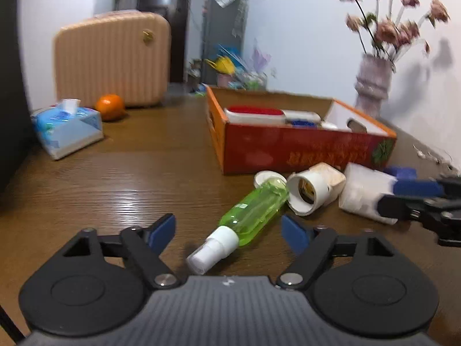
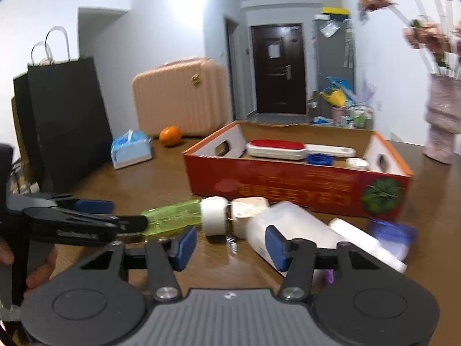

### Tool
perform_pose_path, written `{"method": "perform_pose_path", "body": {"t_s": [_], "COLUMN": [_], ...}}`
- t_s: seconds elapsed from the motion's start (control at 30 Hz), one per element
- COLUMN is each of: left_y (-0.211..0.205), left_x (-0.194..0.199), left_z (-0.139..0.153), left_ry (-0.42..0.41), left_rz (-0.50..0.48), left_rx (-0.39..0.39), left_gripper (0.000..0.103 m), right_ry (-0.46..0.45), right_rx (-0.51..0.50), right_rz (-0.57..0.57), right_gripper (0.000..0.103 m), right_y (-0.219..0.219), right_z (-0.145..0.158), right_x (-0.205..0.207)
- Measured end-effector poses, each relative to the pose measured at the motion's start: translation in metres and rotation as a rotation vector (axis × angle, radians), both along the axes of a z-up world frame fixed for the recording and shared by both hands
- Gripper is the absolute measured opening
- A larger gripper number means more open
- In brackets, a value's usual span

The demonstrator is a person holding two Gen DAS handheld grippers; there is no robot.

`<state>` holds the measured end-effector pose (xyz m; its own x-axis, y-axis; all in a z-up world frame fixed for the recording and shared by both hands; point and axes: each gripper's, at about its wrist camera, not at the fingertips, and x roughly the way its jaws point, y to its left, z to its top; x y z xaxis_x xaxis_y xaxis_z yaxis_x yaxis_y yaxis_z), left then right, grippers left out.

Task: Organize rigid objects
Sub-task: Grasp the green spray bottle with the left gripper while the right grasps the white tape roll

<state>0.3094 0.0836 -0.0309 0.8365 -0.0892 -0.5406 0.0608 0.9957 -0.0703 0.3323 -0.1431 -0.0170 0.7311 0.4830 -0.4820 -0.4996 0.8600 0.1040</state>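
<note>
I read the left hand-held gripper (image 1: 229, 232) as spread: its blue pads (image 1: 162, 229) stand either side of the green spray bottle (image 1: 253, 209) without touching it. The bottle lies on its side on the desk (image 1: 115, 178), white nozzle toward the camera, its far end against a white round lid (image 1: 266, 176) and beside a white lamp socket (image 1: 314, 189).

The right hand-held gripper (image 2: 230, 246) also stands parted. Its right pad (image 2: 276, 248) sits at the near side of a white plastic bottle (image 2: 291, 225) lying on the desk; the left pad is clear of it. The frame is blurred here, so I cannot tell whether the right pad actually touches the bottle. In the left wrist view the same gripper appears at the right edge, its blue fingers (image 1: 417, 189) around that white bottle's end.

Right of the white bottle lie a white tube (image 2: 366, 245) and a blue-lidded container (image 2: 391, 238). Behind this cluster, toward the far right part of the desk, stands the orange cardboard box (image 2: 288, 187). It holds a red-topped white brush (image 2: 276, 148), a blue cap (image 2: 318, 159) and a small white jar (image 2: 357, 163).

Toward the far left corner sit a tissue pack (image 1: 67, 128), an orange (image 1: 110, 107) and a pink case (image 1: 112, 57). A vase of flowers (image 1: 373, 86) stands by the wall at the far right edge.
</note>
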Motion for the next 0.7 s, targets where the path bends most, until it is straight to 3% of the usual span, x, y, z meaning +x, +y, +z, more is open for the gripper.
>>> {"method": "perform_pose_path", "body": {"t_s": [0.2,0.27,0.3,0.33,0.4,0.7], "left_y": [-0.002,-0.001,0.000,0.000,0.001,0.003], "left_x": [0.032,0.038,0.038,0.038,0.034,-0.028], "left_z": [-0.013,-0.018,-0.018,-0.018,-0.017,-0.006], "left_ry": [0.064,0.078,0.075,0.071,0.067,0.017], "left_rz": [-0.117,-0.123,-0.115,-0.120,-0.128,-0.023], "left_rx": [0.000,-0.012,-0.012,-0.015,-0.031,-0.082], "left_gripper": [0.068,0.056,0.043,0.036,0.032,0.032], "right_ry": [0.013,0.028,0.032,0.030,0.023,0.005], "right_rx": [-0.045,-0.062,-0.067,-0.076,-0.097,-0.086], "right_rz": [0.051,0.047,0.051,0.054,0.059,0.118], "right_gripper": [0.044,0.039,0.036,0.032,0.023,0.023], "right_y": [0.038,0.049,0.053,0.057,0.063,0.054], "right_z": [-0.005,-0.009,-0.011,-0.012,-0.014,-0.014], "right_x": [0.036,0.046,0.049,0.050,0.049,-0.015]}}
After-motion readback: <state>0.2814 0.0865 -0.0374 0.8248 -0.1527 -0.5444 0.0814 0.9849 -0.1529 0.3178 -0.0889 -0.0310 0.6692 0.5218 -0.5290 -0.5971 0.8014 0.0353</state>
